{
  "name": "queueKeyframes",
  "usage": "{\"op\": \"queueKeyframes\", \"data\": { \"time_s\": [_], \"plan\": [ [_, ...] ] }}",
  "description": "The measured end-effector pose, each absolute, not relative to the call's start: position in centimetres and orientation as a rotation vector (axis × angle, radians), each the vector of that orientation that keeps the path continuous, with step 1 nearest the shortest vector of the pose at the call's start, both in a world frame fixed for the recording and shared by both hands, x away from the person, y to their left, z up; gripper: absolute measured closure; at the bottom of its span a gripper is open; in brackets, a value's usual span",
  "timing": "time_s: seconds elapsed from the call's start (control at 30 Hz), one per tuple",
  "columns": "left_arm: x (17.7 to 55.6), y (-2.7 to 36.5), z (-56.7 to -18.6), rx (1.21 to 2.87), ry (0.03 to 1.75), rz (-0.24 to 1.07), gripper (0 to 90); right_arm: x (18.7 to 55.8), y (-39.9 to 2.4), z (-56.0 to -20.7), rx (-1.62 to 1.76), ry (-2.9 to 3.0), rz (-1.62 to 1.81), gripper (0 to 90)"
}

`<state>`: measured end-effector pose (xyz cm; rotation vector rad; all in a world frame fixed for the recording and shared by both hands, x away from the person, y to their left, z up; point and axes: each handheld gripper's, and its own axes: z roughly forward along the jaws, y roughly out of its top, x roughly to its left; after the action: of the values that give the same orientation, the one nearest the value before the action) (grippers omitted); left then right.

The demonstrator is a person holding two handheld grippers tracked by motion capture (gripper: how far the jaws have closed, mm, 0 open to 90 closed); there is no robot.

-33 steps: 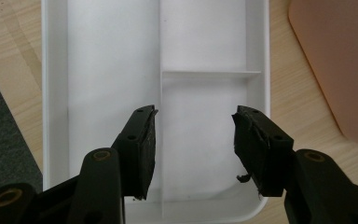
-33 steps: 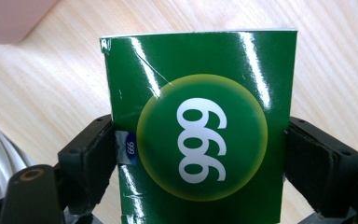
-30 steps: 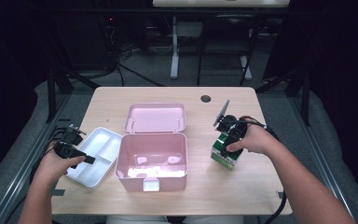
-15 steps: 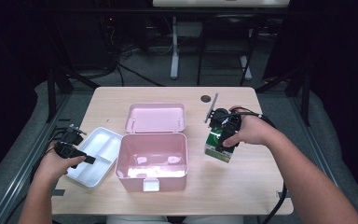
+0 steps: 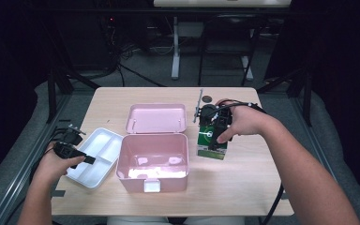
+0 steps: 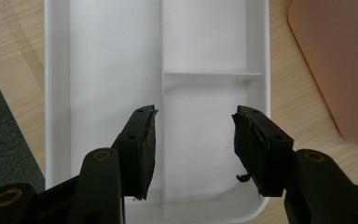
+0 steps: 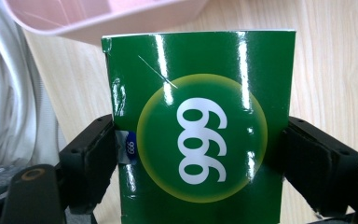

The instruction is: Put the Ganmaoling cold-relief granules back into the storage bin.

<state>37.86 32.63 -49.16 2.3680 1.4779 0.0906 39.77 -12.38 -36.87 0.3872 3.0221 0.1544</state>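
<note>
Right gripper view: right gripper [image 7: 200, 163] pinching green box [image 7: 200, 126] beside pink case [image 5: 153, 157]. Left gripper [image 6: 193, 144] jaws spread over white tray [image 6: 116, 70].

Green box [image 7: 200, 140] bottom cut off by frame edge.

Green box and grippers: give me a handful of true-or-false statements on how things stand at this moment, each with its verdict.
1. The right gripper has its jaws against both sides of the green box. True.
2. The green box lies inside the pink case. False: it is outside, just right of the case.
3. The left gripper is open above the white tray. True.
4. The white tray holds several small items. False: its compartments are bare.
5. The pink case's lid is shut. False: it is swung open, lying back behind the case.
</note>
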Motion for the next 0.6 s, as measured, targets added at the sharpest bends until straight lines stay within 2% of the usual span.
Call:
{"op": "queueKeyframes", "data": {
  "time_s": [0.37, 0.6],
  "plan": [
    [37.9, 32.6, -49.3, 2.374, 1.474, 0.086, 48.7, 38.9, -7.3, -34.9, 0.268, 3.039, 0.193, 16.8],
    [37.9, 32.7, -49.2, 2.369, 1.473, 0.089, 48.7, 38.6, -4.7, -35.1, 0.225, 3.055, 0.2, 16.7]
  ]
}}
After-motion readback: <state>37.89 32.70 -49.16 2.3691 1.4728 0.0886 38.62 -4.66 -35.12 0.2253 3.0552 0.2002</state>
